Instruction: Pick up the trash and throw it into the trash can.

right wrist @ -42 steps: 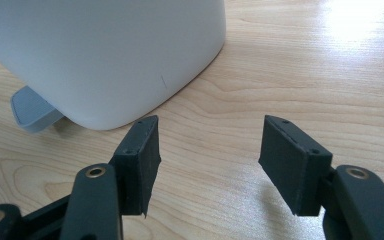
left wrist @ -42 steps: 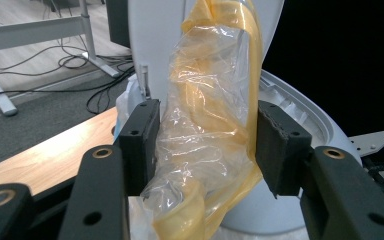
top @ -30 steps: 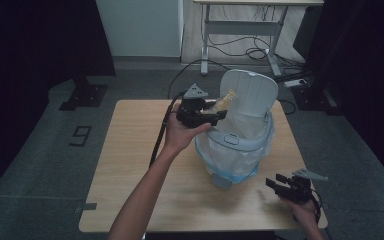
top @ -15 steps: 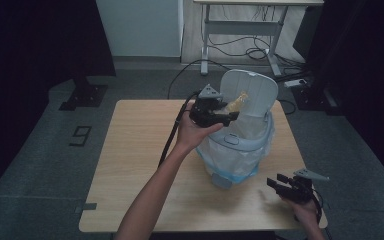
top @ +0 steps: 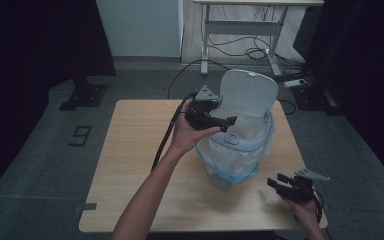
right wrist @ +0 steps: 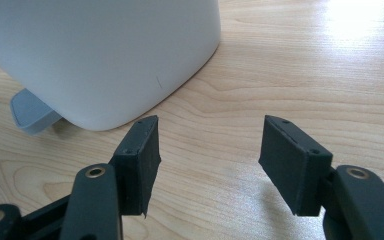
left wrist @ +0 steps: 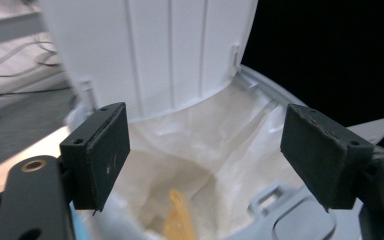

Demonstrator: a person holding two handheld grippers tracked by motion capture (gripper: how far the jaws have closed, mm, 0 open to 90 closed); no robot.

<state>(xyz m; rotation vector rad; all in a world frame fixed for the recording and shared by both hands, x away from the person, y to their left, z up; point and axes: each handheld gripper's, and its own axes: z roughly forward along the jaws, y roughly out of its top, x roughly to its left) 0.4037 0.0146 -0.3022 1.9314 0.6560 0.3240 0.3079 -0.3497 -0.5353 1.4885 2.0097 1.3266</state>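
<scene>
We have just let the yellow scrap fall into the bin.

At the left, our left gripper [top: 228, 122] hovers over the mouth of the white plastic pedal bin [top: 237, 150] with its lid tipped up. Its jaws have just been opening and now stand wide with nothing between them; a second ago they pinched a thin, pale yellow peel-like strip [left wrist: 178, 220], which now lies deep in the translucent liner bag [left wrist: 215, 145], so the drop looks done. The bin stands on the light wooden table [top: 135, 150], right of centre. Further right, our right gripper [top: 275, 182] rests near the table's edge, jaws apart and empty, just beside the bin's grey foot pedal [right wrist: 32, 112].
</scene>
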